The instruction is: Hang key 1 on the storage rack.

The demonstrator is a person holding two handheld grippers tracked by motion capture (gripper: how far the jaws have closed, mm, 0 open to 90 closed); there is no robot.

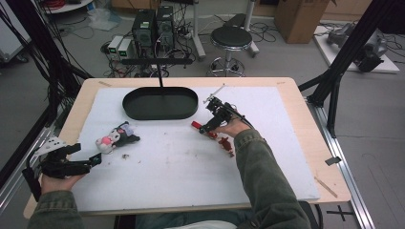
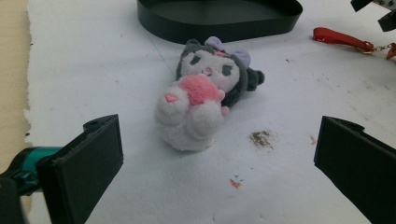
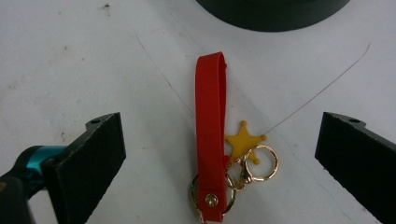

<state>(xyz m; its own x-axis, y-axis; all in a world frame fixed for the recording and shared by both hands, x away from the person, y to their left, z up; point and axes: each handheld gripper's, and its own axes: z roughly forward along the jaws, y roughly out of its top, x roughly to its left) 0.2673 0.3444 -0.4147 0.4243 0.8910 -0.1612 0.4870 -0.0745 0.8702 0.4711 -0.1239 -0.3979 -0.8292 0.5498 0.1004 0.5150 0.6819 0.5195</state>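
A red strap keychain [image 3: 210, 126] with a yellow star [image 3: 243, 138] and gold rings [image 3: 261, 162] lies flat on the white mat. My right gripper [image 3: 219, 158] is open, its jaws standing wide on either side of the strap without touching it; from above, this gripper [image 1: 205, 128] sits at the strap's [image 1: 196, 124] near end. A grey, white and pink plush toy [image 2: 201, 98] lies on its side on the mat. My left gripper [image 2: 219, 163] is open just short of it. In the high view the left gripper [image 1: 97, 160] sits left of and nearer than the plush [image 1: 117, 137].
A black oval tray [image 1: 160, 110] lies empty at the back of the white mat [image 1: 172, 176]. A small dark red piece [image 1: 224, 142] rests by the right wrist. A brown stain [image 2: 261, 138] marks the mat. A stool [image 1: 231, 38] and computers [image 1: 153, 28] stand beyond the table.
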